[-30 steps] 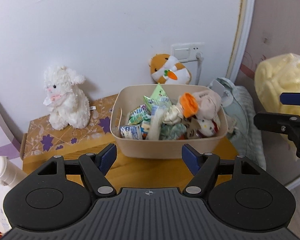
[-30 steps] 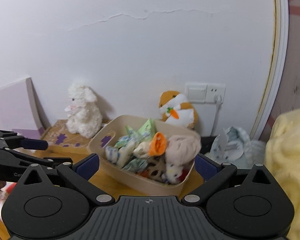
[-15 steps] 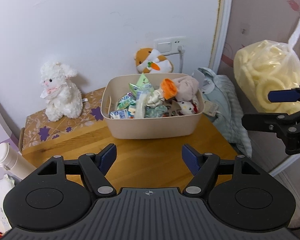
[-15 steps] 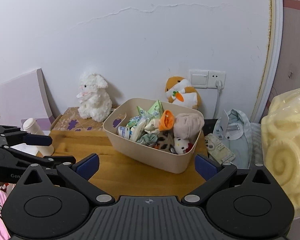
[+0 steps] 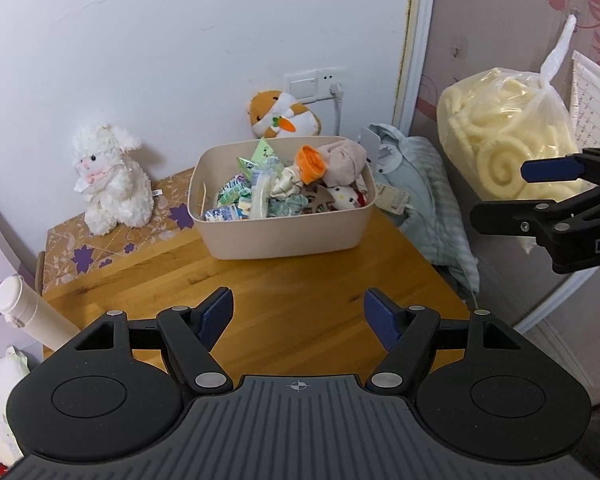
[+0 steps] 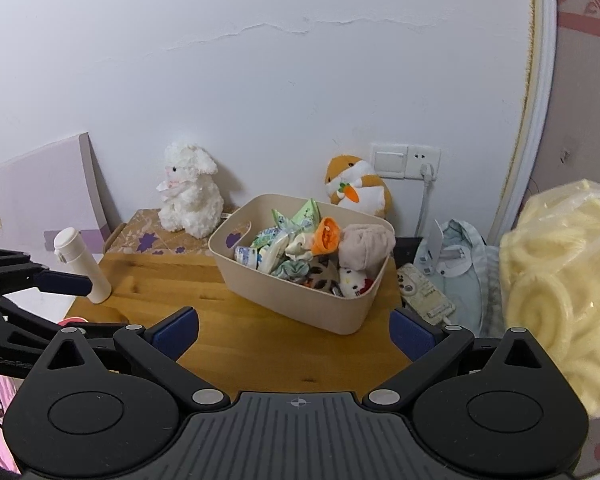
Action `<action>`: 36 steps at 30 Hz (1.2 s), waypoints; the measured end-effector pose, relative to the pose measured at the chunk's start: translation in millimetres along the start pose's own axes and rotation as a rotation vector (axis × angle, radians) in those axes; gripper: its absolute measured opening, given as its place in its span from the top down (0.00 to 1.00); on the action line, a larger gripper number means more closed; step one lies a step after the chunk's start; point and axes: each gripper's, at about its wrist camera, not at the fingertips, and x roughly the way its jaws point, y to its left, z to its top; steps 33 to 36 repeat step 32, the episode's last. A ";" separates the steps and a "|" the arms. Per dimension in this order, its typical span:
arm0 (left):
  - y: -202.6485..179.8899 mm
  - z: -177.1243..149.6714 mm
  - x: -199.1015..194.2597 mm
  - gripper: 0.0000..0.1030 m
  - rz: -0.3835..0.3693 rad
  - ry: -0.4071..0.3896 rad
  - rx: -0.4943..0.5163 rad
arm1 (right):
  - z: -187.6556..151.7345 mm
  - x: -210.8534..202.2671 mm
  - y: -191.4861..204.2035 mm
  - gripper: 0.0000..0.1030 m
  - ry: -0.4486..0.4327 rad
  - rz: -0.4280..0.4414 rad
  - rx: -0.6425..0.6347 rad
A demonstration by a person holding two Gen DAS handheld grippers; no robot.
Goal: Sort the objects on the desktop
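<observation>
A beige bin (image 5: pixel 284 232) (image 6: pixel 300 292) stands on the wooden table (image 5: pixel 300 292) (image 6: pixel 240 320), filled with snack packets, small plush toys and an orange piece. Behind it a white plush lamb (image 5: pixel 110 178) (image 6: pixel 190 196) sits on a patterned box, and an orange hamster plush (image 5: pixel 284 116) (image 6: pixel 358 188) leans on the wall. My left gripper (image 5: pixel 299 316) hangs open above the table's near part, nothing between its fingers. My right gripper (image 6: pixel 294 328) is open too, short of the bin and holding nothing.
A white bottle (image 5: pixel 32 312) (image 6: pixel 82 266) stands at the table's left edge. Right of the table lie a folded pale blue garment (image 5: pixel 428 192) (image 6: pixel 460 268) and a remote (image 6: pixel 424 292). A bag of yellow foam rolls (image 5: pixel 508 140) (image 6: pixel 560 292) hangs at the right.
Both grippers have pulled back and risen a little from the bin, which now looks smaller and farther. More bare tabletop shows in front of it. Both stay open.
</observation>
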 end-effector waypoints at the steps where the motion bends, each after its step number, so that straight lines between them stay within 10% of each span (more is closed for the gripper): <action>1: -1.1 -0.7 -1.3 0.29 -0.028 0.005 0.023 | -1.6 -1.9 -0.6 0.00 0.004 -0.002 0.007; 36: -4.2 3.8 -6.8 0.29 -0.042 0.048 0.035 | -7.0 -20.2 -14.4 0.00 0.063 -0.078 0.042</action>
